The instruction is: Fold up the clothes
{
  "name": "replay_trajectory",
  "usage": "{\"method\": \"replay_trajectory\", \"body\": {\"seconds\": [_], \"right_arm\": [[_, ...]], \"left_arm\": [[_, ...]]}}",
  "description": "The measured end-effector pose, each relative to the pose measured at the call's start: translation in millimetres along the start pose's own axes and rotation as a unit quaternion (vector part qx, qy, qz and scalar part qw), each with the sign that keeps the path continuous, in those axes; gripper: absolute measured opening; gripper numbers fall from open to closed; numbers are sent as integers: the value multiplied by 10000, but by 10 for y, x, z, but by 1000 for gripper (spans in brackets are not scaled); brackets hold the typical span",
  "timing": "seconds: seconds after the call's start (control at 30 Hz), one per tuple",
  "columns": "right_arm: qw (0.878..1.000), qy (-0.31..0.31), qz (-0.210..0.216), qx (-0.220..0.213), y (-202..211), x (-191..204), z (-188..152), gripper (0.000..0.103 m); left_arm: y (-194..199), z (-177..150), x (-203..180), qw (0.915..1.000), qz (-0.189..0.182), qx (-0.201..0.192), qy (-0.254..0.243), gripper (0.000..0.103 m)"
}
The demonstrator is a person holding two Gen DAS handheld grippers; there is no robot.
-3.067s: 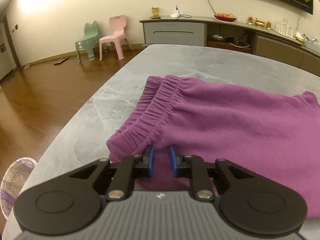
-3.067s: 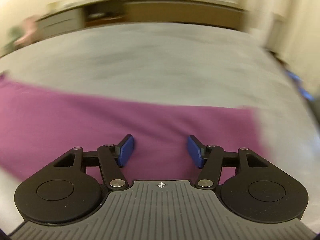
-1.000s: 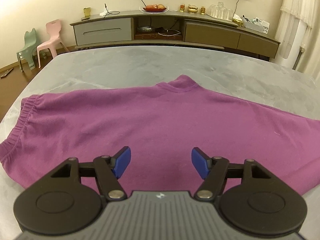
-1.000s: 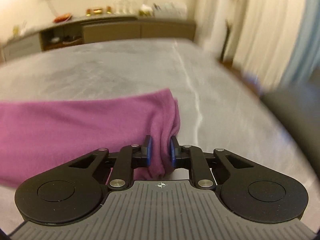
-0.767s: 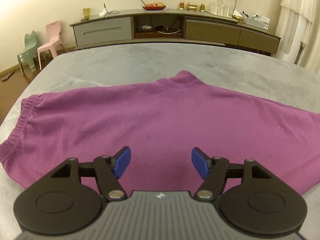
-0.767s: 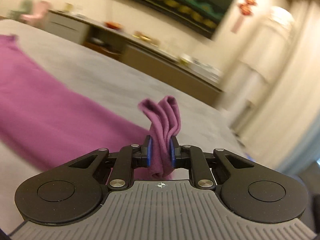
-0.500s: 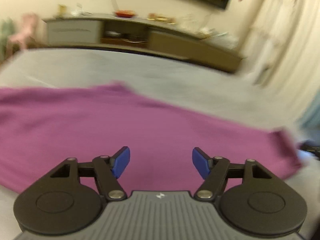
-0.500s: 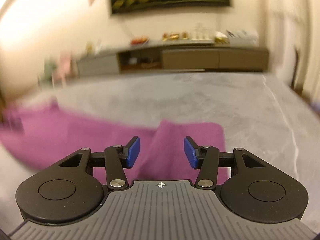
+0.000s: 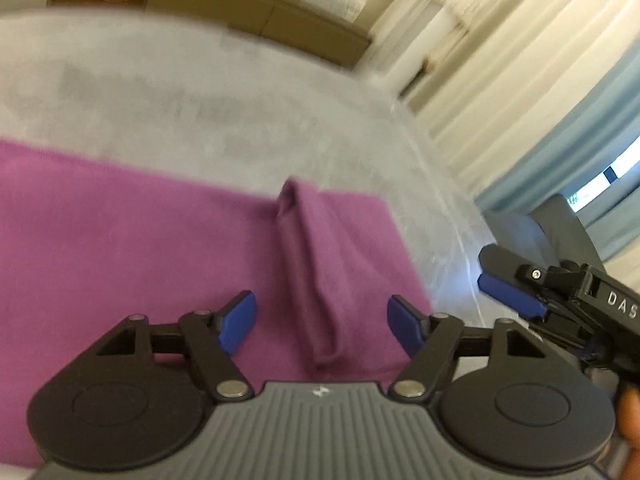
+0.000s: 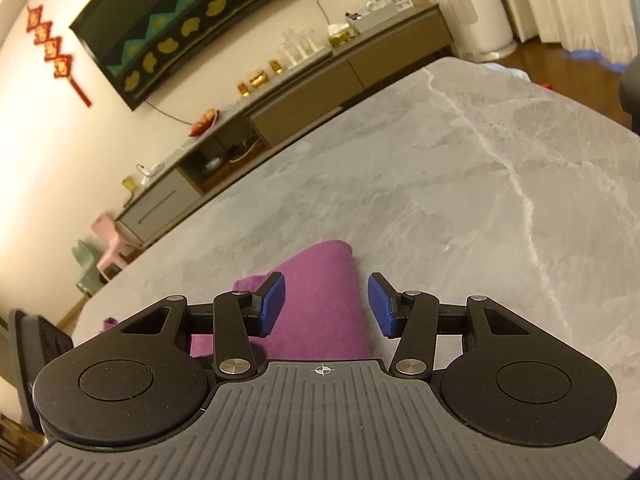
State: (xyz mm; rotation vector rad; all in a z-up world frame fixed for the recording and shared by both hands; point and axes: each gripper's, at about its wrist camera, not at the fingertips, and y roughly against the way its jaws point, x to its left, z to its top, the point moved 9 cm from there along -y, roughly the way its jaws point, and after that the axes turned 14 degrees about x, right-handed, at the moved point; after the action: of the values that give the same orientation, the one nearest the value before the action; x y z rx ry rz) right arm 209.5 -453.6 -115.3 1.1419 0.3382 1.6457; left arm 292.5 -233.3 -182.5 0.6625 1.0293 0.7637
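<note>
Released a moment before, the trouser leg's end [image 9: 320,280] lay doubled back over the purple trousers [image 9: 120,248] on the grey table [image 10: 460,168]. Both the right gripper [image 10: 326,306] and left gripper [image 9: 322,322] hung spread, empty: one fold made, probably more needed.

Purple garment [image 9: 140,248] flat on table, end folded over
</note>
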Motion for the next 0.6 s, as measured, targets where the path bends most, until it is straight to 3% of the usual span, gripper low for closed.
{"method": "replay_trajectory", "body": {"seconds": [0.03,0.13,0.23,0.27,0.33,0.4,0.47,0.6], "right_arm": [[10000,33,23,66,-28,17,-22,47],[9995,134,94,262,-112,70,-88,47],[9985,234,164,459,-193,121,-155,45],[9981,267,187,525,-220,138,-178,42],[9964,318,276,738,-307,177,-247,15],[9949,160,284,952,-414,134,-324,11],[9942,-170,198,1042,-497,-3,-347,0],[9933,-487,178,1034,-525,-115,-322,0]], "left_arm": [[1,-19,-41,9999,-90,49,25,14],[104,-101,-127,9999,-120,-96,-5,13],[5,-130,-93,9999,-64,13,89,13],[-50,-132,-44,9999,-57,65,150,13],[-113,-122,-16,9996,-139,110,235,13],[-132,-102,-38,9996,-196,82,202,13],[-129,-91,-77,10000,-27,10,21,13],[-152,-133,-59,9997,201,-31,-119,16]]}}
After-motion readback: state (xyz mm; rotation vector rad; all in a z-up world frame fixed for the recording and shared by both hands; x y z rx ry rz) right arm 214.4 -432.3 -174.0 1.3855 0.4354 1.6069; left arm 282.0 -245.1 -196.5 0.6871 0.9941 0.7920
